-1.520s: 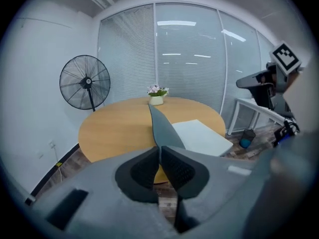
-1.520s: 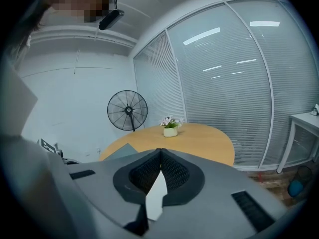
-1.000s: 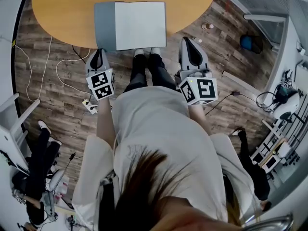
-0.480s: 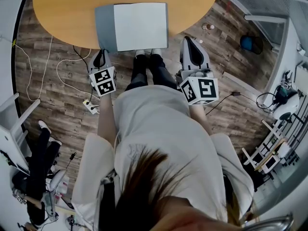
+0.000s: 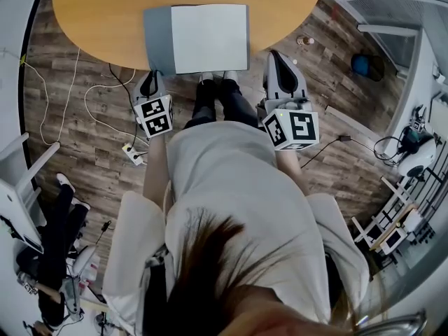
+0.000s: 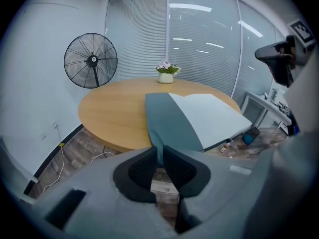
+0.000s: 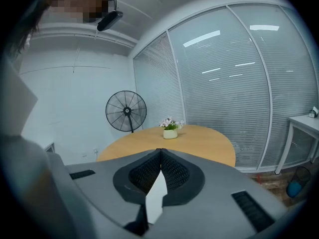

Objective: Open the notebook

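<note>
- The left gripper (image 6: 160,149) has sunk a little since a second ago, and its marker cube (image 5: 157,115) now shows smaller in the head view. Its tip is at the same spot off the table's (image 5: 98,19) near edge.
- The left gripper's jaws have just been opening and now stand a narrow slit apart. The near-left corner of the notebook's cover (image 5: 157,40) sits at the mouth of that slit, and floor shows through the gap below it. No pad can be seen pressing on the cover.
- The notebook (image 5: 210,37) lies open and flat at the middle of the table's near edge. Its near-left corner pokes just past that edge.
- The open spread runs longest along the table's near edge, and the spine points straight across the table, away from the person (image 5: 238,208). The grey cover lies to the left and a blank white page (image 5: 210,37) to the right.
- The right gripper (image 7: 160,150) hangs off the table's near-right edge, jaw tips pressed together with nothing gripped.
- The left gripper tilts steeply down over the table's edge, and the right one sits closer to level, facing across the table.
- A flower pot (image 6: 166,73) stands at the table's far side, and a fan (image 6: 90,60) stands beyond it.
</note>
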